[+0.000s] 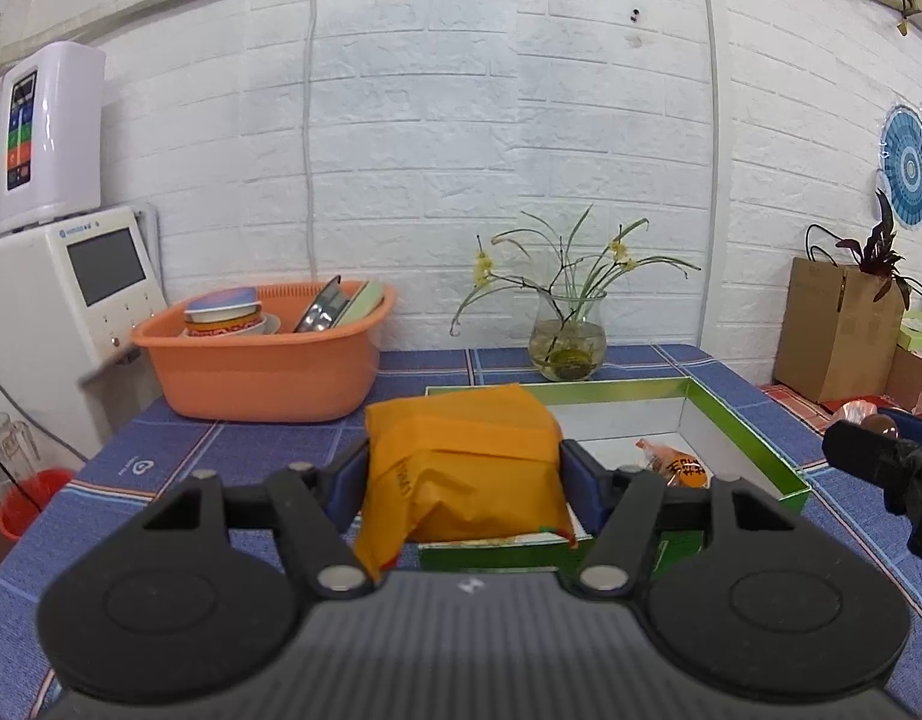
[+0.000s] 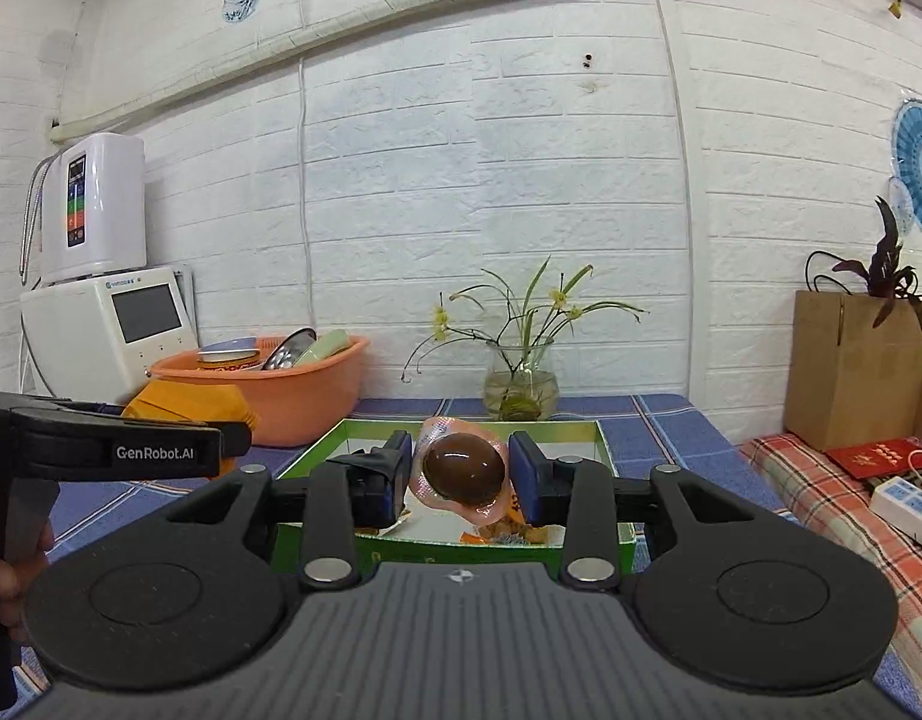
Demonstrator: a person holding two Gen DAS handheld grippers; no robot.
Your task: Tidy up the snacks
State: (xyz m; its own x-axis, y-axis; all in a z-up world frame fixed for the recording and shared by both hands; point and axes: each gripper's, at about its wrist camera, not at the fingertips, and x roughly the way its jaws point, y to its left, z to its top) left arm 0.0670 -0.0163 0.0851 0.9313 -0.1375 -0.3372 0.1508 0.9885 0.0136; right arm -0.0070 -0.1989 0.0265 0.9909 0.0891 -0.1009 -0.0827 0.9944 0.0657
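My left gripper (image 1: 464, 468) is shut on an orange snack packet (image 1: 461, 456) and holds it over the near left corner of the green box (image 1: 743, 426). A small orange packet (image 1: 680, 465) lies inside the box. My right gripper (image 2: 461, 474) is shut on a clear pack with a brown egg (image 2: 463, 471), held above the green box (image 2: 605, 444). More packets (image 2: 503, 531) lie in the box below it. The left gripper (image 2: 119, 450) and its orange packet (image 2: 185, 405) show at the left of the right wrist view.
An orange basin (image 1: 269, 354) with dishes stands at the back left. A glass vase (image 1: 566, 342) with flowers stands behind the box. White appliances (image 1: 71, 294) are at the far left. A cardboard box (image 1: 833, 330) and a power strip (image 2: 905, 504) sit on the right.
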